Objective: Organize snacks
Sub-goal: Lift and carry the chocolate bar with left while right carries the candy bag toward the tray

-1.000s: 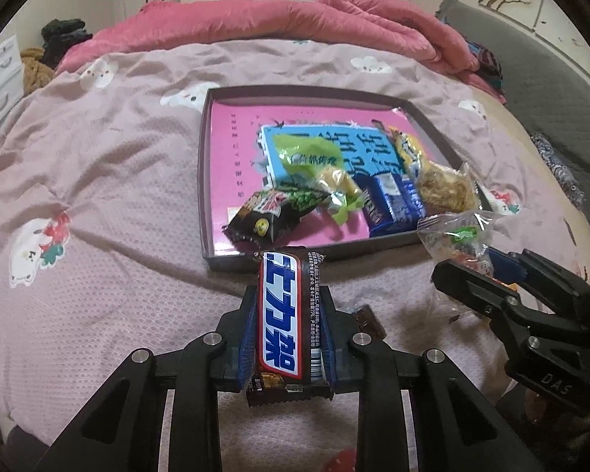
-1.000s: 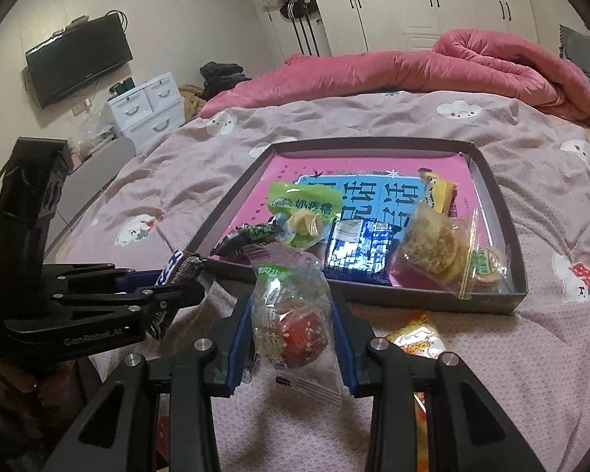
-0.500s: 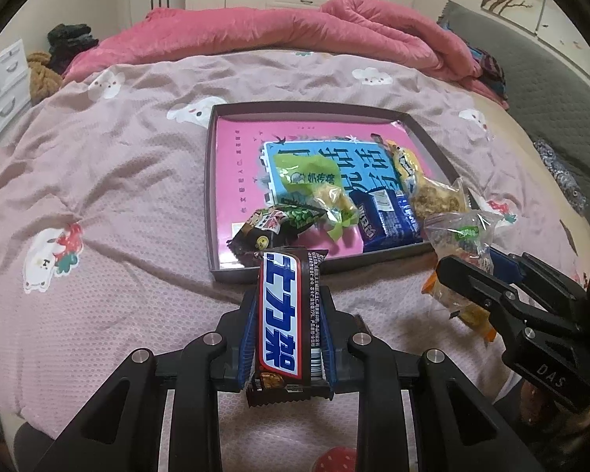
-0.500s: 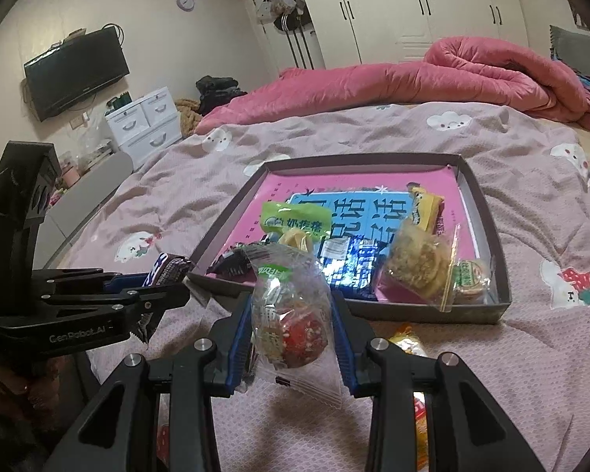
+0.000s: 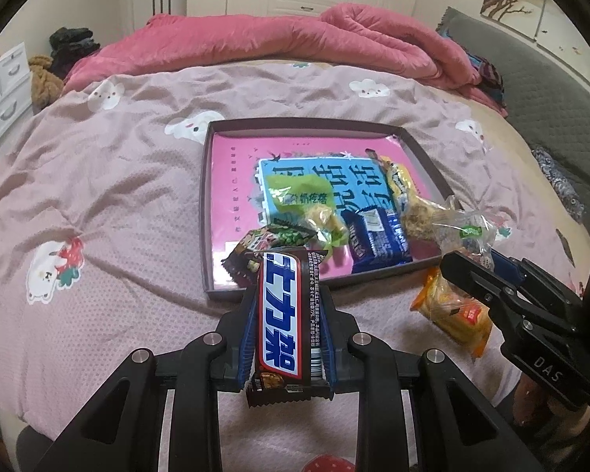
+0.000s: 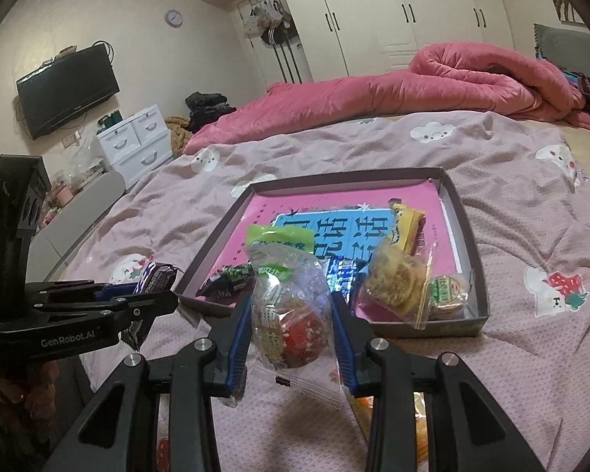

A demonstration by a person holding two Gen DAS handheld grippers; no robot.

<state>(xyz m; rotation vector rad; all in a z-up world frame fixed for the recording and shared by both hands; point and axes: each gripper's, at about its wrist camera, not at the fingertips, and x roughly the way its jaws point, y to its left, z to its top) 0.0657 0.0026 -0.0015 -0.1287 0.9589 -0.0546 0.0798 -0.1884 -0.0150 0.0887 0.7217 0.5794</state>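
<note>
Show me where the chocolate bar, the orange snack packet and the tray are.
chocolate bar (image 5: 282, 316), left wrist view, on its red and white label.
orange snack packet (image 5: 454, 316), left wrist view, middle of the wrapper.
tray (image 5: 205, 212), left wrist view, on its left wall.

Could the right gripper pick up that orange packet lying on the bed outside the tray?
Probably not yet: the right gripper is shut on a clear-wrapped red snack. The orange packet lies unobstructed just below it.

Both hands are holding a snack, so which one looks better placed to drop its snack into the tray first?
Probably the left. Its chocolate bar already pokes over the tray's near rim, above its free left part. The right gripper holds its clear bag short of the rim, facing the crowded snacks.
</note>
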